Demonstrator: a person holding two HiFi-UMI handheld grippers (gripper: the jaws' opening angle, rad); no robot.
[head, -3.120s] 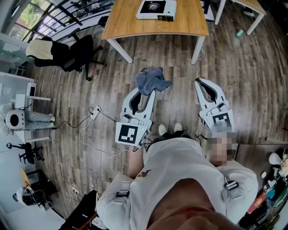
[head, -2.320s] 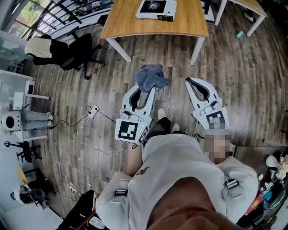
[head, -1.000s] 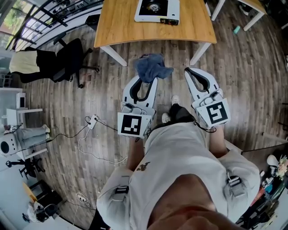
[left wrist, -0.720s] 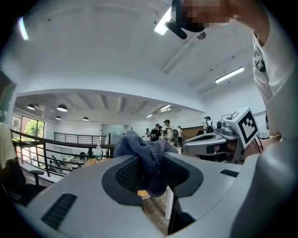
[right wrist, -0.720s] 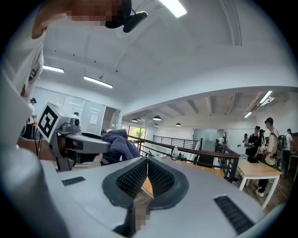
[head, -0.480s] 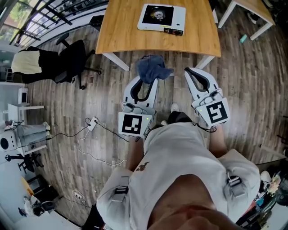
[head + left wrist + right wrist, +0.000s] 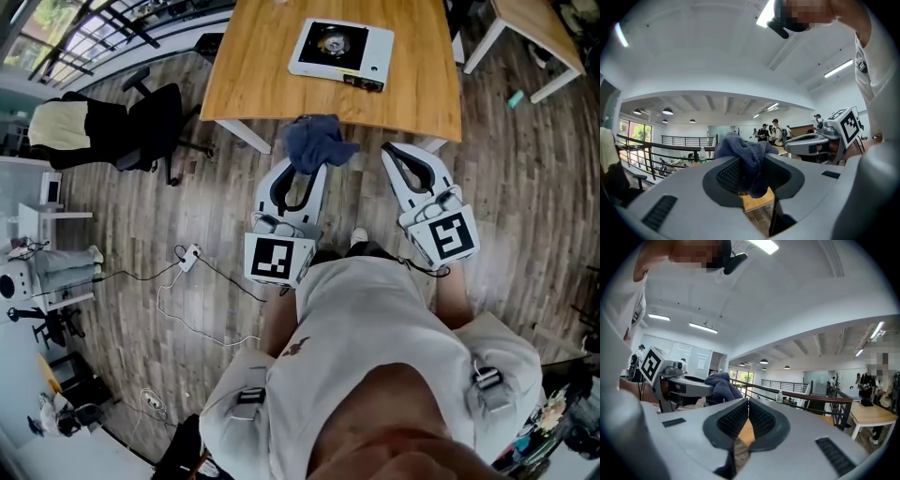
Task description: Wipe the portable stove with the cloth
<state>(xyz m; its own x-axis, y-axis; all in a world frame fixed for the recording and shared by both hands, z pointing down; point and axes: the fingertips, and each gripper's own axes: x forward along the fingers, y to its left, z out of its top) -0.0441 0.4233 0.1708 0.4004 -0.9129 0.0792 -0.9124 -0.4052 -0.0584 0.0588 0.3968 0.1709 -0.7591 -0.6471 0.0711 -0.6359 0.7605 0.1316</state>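
Note:
The white portable stove (image 7: pixel 342 53) with its black burner lies on the wooden table (image 7: pixel 262 66) at the top of the head view. A crumpled blue cloth (image 7: pixel 317 143) hangs from my left gripper (image 7: pixel 312 165), which is shut on it just short of the table's near edge. In the left gripper view the cloth (image 7: pixel 746 157) bulges up between the pads. My right gripper (image 7: pixel 391 150) is held level beside it on the right. Its pads (image 7: pixel 759 418) are pressed together with nothing between them.
A black office chair (image 7: pixel 150 117) with a pale garment stands to the left of the table. A white cable and power strip (image 7: pixel 190 255) lie on the wood floor at left. Another table (image 7: pixel 534 23) stands at the top right. Several people (image 7: pixel 773 132) stand far off.
The table and stove have slid down the head view toward me as the person walks forward. Both grippers travel along, the cloth staying in the left one.

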